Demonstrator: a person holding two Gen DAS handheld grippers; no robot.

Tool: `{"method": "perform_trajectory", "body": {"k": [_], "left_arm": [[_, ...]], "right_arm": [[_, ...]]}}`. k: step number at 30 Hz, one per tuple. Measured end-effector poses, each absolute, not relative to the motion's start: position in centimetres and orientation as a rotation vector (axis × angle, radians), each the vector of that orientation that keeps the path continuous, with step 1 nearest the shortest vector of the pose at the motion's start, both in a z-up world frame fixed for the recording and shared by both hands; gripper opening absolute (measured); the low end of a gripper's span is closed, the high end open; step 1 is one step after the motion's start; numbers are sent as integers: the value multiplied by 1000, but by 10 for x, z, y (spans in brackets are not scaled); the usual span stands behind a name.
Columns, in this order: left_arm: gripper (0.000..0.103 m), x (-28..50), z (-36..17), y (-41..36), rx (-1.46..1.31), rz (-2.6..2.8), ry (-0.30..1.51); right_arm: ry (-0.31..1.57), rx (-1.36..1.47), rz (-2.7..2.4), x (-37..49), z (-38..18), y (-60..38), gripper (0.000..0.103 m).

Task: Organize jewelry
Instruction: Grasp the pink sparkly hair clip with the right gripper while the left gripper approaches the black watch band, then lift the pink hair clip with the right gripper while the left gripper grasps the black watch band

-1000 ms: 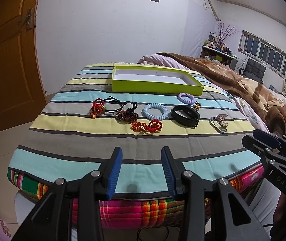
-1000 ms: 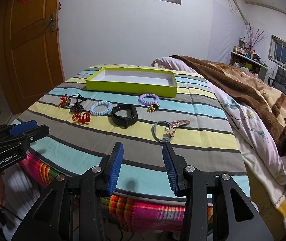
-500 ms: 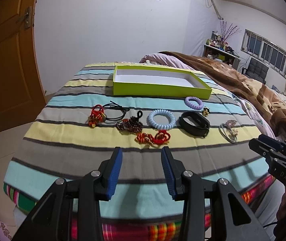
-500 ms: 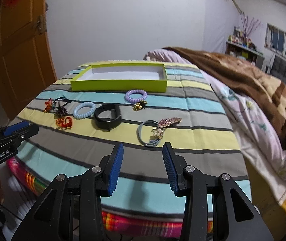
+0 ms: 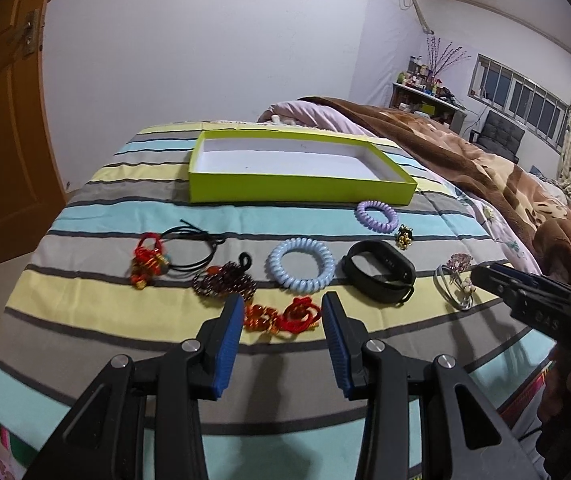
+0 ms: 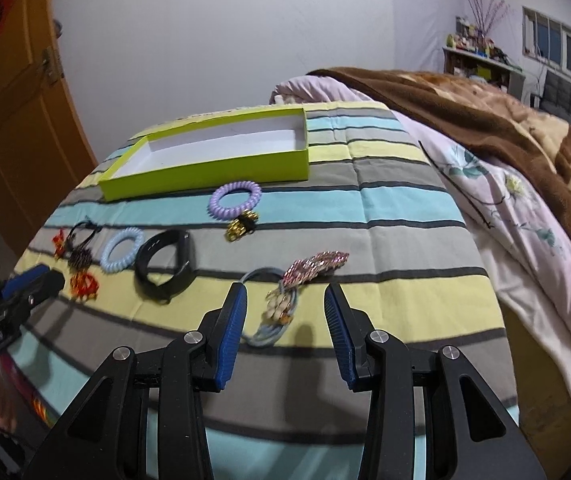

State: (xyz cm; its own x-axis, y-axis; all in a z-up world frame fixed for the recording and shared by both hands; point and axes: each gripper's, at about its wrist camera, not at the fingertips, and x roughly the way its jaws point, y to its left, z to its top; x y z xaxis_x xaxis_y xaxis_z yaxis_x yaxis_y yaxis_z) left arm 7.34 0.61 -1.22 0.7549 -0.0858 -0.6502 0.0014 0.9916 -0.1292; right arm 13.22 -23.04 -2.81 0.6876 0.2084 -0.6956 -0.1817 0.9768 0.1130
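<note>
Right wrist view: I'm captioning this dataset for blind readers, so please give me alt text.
The open right gripper hovers over a grey hair tie with a beaded charm on a striped bedspread. Beyond lie a black wristband, light blue and lilac coil hair ties, and an empty lime-green box.

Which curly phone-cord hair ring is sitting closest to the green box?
The purple coil ring, lying just in front of the green box near its right end. The light blue coil ring lies farther from the box, beside the black band.
</note>
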Motion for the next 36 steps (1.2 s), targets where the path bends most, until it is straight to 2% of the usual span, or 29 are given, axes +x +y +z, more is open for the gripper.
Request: {"method": "perform_trajectory", "body": {"k": [7, 10, 12, 15, 18, 36], "left_arm": [[42, 83, -13, 4, -115, -68, 713], [42, 87, -13, 3, -113, -73, 710], [42, 89, -14, 2, -113, -79, 712], [42, 93, -14, 1, -113, -93, 715], [42, 97, -14, -1, -116, -111, 716], [41, 135, -27, -27, -157, -220, 832]], "right_arm": [[881, 182, 218, 163, -39, -245, 41], [914, 232, 227, 176, -43, -247, 33], [916, 240, 219, 181, -44, -247, 21], [924, 270, 224, 187, -45, -248, 13], [919, 284, 229, 191, -43, -248, 10], [793, 301, 302, 188, -17, -251, 10]]}}
